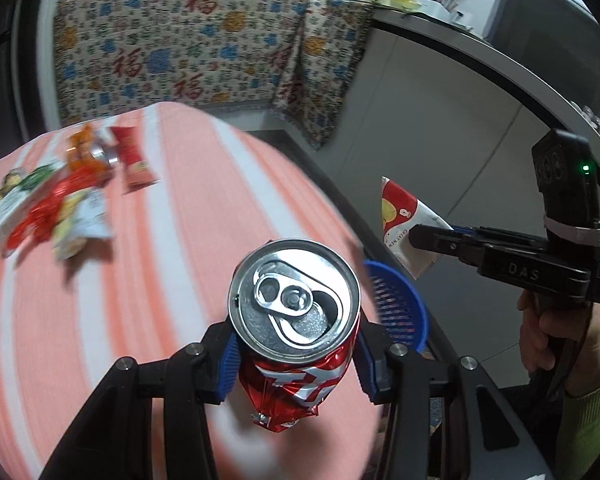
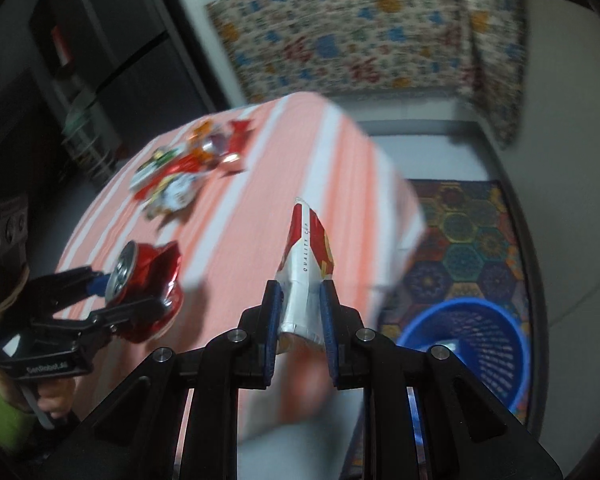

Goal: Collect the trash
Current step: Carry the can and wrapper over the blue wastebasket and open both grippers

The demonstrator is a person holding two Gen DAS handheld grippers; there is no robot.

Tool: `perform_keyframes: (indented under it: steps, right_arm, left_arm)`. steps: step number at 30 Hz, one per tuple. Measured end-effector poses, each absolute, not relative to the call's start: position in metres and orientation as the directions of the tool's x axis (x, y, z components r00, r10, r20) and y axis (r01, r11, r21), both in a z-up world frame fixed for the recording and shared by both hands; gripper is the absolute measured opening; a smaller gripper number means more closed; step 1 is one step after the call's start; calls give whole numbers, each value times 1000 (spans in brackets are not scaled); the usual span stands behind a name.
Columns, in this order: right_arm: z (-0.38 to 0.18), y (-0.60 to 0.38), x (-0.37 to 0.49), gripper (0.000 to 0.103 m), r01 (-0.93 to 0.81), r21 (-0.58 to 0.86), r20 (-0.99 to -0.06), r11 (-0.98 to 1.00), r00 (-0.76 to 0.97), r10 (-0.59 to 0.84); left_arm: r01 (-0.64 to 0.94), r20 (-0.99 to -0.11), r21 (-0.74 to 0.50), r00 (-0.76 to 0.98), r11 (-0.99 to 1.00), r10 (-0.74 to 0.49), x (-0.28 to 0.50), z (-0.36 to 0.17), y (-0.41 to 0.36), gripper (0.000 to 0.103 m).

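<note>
My left gripper (image 1: 294,360) is shut on a crushed red drink can (image 1: 296,320), held above the near edge of the pink striped table (image 1: 160,280); the can also shows in the right wrist view (image 2: 148,288). My right gripper (image 2: 302,308) is shut on a red and white snack packet (image 2: 306,264), held off the table's right side; the packet also shows in the left wrist view (image 1: 404,220). A blue mesh basket (image 2: 472,344) stands on the floor below right, also in the left wrist view (image 1: 396,304). Several wrappers and a can lie in a pile (image 1: 60,192) far left on the table.
A patterned cloth (image 1: 204,48) covers a counter behind the table, with pots on top. A colourful hexagon rug (image 2: 468,236) lies under the basket. A grey cabinet (image 1: 440,120) runs along the right. A dark fridge (image 2: 100,52) stands at left.
</note>
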State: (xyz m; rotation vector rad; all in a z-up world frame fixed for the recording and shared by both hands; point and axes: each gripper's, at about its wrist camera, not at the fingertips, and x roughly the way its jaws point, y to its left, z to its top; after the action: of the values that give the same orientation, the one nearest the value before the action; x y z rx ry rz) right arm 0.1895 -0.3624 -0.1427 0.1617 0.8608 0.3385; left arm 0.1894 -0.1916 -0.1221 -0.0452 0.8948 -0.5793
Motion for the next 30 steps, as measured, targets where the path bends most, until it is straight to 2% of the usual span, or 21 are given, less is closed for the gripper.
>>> perform_keyframes:
  steps: [4, 11, 19, 27, 30]
  right_arm:
    - [-157, -428, 189, 19, -59, 270, -742, 961, 624, 247]
    - [-189, -502, 180, 20, 140, 292, -797, 946, 583, 160]
    - [-210, -537, 176, 22, 216, 332, -812, 918, 561, 162]
    - [-213, -544, 180, 24, 245, 363, -806, 899, 566, 171]
    - [-216, -545, 182, 28, 251, 369, -806, 895, 565, 173]
  left_arm:
    - [516, -725, -279, 440, 810, -530, 196, -125, -247, 48]
    - [578, -750, -297, 351, 760, -561, 212, -149, -336, 48]
    - [589, -788, -298, 292, 751, -542, 231, -187, -394, 48]
    - [592, -807, -294, 267, 751, -526, 239, -212, -411, 48]
    - [603, -810, -287, 263, 745, -525, 240, -220, -417, 49]
